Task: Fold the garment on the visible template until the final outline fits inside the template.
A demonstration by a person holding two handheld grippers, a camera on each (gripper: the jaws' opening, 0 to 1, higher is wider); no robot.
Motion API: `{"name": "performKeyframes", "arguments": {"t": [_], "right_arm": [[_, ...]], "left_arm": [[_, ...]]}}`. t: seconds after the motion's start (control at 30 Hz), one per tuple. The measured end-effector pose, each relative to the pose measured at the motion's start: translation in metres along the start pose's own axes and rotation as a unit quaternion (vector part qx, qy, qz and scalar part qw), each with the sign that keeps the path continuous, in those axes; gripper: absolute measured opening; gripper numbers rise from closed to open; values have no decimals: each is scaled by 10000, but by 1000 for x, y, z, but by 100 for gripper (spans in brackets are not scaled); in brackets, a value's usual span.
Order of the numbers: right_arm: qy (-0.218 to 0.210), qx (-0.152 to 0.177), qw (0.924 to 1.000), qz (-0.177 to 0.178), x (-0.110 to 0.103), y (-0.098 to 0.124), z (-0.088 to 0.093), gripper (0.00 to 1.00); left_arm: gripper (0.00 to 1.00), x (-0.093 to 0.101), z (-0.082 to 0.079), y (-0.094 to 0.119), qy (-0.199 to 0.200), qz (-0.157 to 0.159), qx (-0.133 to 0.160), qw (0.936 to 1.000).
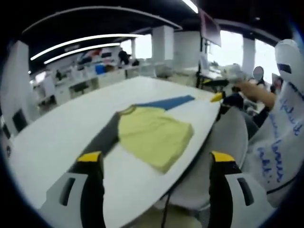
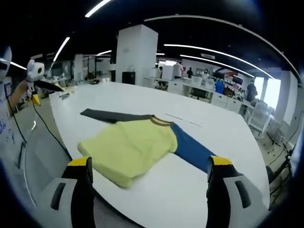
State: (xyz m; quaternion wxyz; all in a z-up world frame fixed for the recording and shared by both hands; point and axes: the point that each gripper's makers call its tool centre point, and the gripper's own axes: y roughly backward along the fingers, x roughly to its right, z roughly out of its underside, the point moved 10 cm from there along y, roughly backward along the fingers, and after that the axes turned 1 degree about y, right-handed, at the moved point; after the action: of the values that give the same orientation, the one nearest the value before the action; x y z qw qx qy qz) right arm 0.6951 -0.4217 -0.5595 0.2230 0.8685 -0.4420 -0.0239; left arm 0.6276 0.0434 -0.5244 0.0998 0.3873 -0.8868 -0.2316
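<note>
in the left gripper view, the left gripper (image 1: 156,164) is held above the near edge of the white table (image 1: 57,137), its yellow-tipped jaws spread apart with nothing between them. just ahead of the gap, the garment (image 1: 152,133) is laid flat on the table: a yellow body, a dark grey sleeve (image 1: 102,137) stretched back toward the left jaw, and a blue sleeve (image 1: 166,102) reaching away beyond the jaws to the right. both sleeves are spread straight out, which is judged to leave them ready to be folded inward. no template outline can be made out under the cloth. to the right of the right jaw, a white sheet (image 1: 280,142) is seen with blue handwriting that is too blurred to be read. in the right gripper view, the right gripper (image 2: 149,168) is likewise held wide open and empty, poised over the opposite side of the shirt; the grey sleeve (image 2: 114,115) is seen ahead and left of the jaws, the blue sleeve (image 2: 192,149) running toward the right jaw. the yellow body (image 2: 128,147) is centred just beyond the gap. the fold is judged not yet begun. no brand or label is visible on the garment.
</note>
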Motion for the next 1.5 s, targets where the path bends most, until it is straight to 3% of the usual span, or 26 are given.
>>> {"name": "performKeyframes", "arguments": {"t": [0.3, 0.57, 0.77, 1.07, 1.13, 1.23, 1.33, 1.5], "right_arm": [[153, -18, 9999, 15, -11, 8, -3, 100], [197, -15, 9997, -156, -6, -4, -6, 100], [218, 14, 9994, -270, 0, -12, -6, 100], [499, -14, 9975, -496, 21, -13, -8, 100], [470, 13, 9974, -540, 26, -14, -7, 100], [424, 17, 9967, -688, 36, -17, -4, 100], [405, -9, 9958, -815, 42, -20, -1, 100], [440, -33, 9942, -977, 50, -22, 0, 100]], "left_arm": [[87, 1, 5, -2, 46, 60, 74, 9999], [87, 2, 7, 2, 208, -128, 75, 9997], [88, 9, 2, -8, 264, -140, 1, 9996], [87, 27, -21, -41, 284, -183, 48, 9994], [87, 31, -22, -46, 294, -253, 13, 9992], [85, 34, -17, -49, 692, -419, -134, 9966], [85, 40, -20, -51, 562, -593, -16, 9967], [86, 49, -22, -51, 666, -778, -70, 9947]]}}
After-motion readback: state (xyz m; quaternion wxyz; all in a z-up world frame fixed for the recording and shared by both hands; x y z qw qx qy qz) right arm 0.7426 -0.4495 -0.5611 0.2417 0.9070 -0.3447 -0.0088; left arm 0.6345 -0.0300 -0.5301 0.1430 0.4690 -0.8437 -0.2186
